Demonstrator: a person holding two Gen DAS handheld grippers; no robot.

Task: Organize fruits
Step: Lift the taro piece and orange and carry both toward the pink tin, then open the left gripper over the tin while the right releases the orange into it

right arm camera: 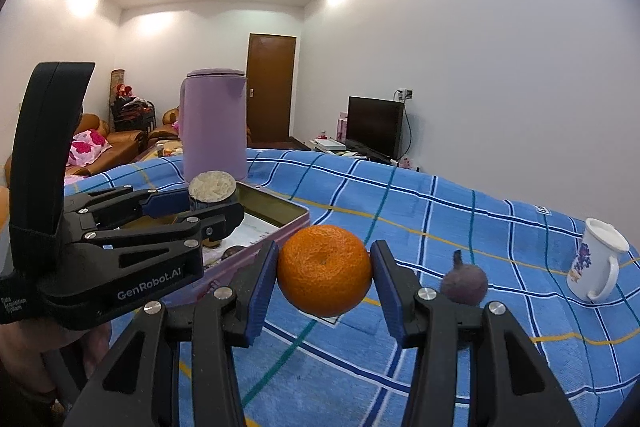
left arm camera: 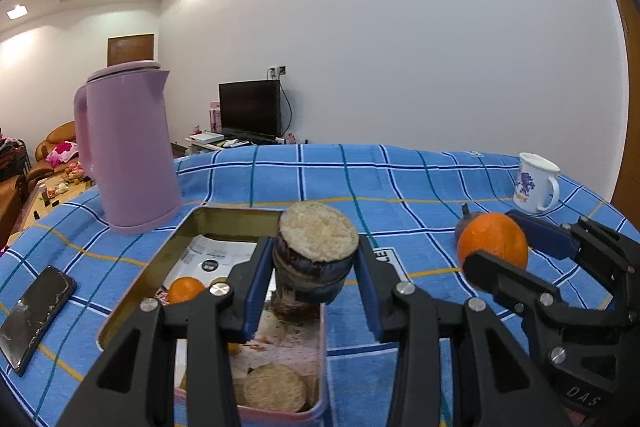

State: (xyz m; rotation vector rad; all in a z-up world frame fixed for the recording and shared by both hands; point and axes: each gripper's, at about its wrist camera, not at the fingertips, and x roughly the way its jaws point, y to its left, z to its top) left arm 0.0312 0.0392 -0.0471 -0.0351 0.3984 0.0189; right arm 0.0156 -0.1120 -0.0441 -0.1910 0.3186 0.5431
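The left gripper (left arm camera: 316,291) pinches a dark cut fruit (left arm camera: 316,251), pale flesh up, held above an open tin (left arm camera: 208,223). Inside the tin lie a small orange (left arm camera: 185,289), a printed sheet and more cut pieces. The right gripper (right arm camera: 324,287) clamps an orange (right arm camera: 325,270) clear of the cloth, just right of the tin. A dark purple fruit (right arm camera: 464,283) sits on the cloth near it. The surface is covered by a blue checked cloth (left arm camera: 400,187), wrinkled in places. On it stand a lilac kettle (left arm camera: 128,147) behind the tin, a phone (left arm camera: 34,315) at the left and a white mug (left arm camera: 536,183) at the far right. Beyond are white walls, a dark screen (left arm camera: 250,111), a brown door (right arm camera: 272,87), sofas and ceiling lights.
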